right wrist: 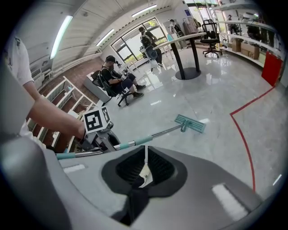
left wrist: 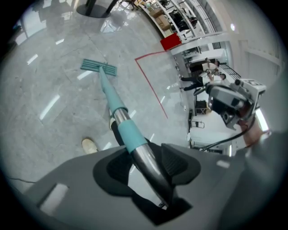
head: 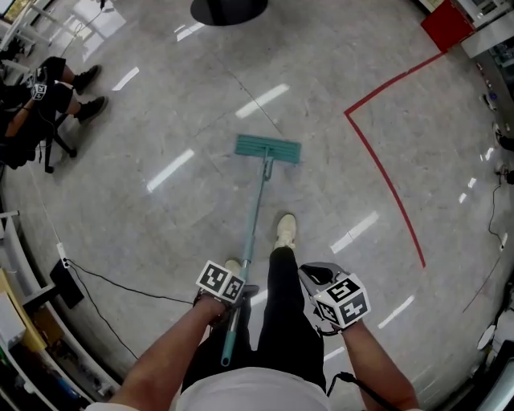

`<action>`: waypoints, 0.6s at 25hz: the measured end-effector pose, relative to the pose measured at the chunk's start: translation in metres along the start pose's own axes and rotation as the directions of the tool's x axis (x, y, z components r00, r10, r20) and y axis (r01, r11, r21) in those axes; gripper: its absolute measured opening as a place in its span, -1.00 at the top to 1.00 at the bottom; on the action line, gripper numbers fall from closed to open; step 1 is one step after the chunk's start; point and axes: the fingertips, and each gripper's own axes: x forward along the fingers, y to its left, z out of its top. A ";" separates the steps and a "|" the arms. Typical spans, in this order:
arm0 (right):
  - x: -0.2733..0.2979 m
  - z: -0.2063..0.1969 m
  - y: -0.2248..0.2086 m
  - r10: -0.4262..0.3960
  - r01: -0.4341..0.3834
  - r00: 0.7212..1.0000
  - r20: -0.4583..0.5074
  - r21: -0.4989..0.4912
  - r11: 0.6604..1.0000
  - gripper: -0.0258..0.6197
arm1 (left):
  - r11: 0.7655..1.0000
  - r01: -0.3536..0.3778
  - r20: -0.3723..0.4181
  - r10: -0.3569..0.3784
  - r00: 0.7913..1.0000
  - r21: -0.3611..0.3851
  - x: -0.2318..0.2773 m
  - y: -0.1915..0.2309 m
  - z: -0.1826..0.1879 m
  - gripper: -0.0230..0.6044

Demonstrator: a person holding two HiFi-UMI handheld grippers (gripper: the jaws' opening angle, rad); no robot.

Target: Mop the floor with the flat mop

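The flat mop's teal head (head: 268, 148) lies flat on the grey marble floor ahead of me. Its handle (head: 253, 221) slants back to my left gripper (head: 230, 290), which is shut on the handle's upper part. In the left gripper view both pads squeeze the metal tube (left wrist: 145, 162) just below a teal sleeve, and the mop head (left wrist: 99, 67) shows far off. My right gripper (head: 334, 299) hangs to the right of the handle, apart from it. Its jaws are closed to a thin slit with nothing between them (right wrist: 145, 168); the mop head (right wrist: 190, 124) and the left gripper's marker cube (right wrist: 96, 121) lie beyond.
A red tape line (head: 385, 172) bends across the floor at the right, with a red box (head: 446, 24) at the far corner. A black round table base (head: 229, 10) stands straight ahead. A seated person (head: 40, 96) is at the left, and a black cable (head: 120, 285) runs near my feet (head: 286, 231).
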 end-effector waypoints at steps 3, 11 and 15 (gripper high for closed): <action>0.004 0.000 0.000 0.001 -0.001 1.000 0.006 0.002 1.000 0.85 | 1.000 -0.016 0.015 0.016 1.000 -0.023 0.003 0.006 0.009 0.27; -0.005 0.002 -0.017 -0.018 0.017 1.000 0.023 0.032 0.999 0.85 | 0.999 -0.024 0.031 0.025 0.999 -0.029 0.007 0.003 0.056 0.27; -0.006 0.003 -0.027 -0.025 0.023 0.999 0.029 0.051 0.998 0.85 | 0.999 -0.045 0.030 0.046 0.999 -0.025 0.006 0.009 0.081 0.28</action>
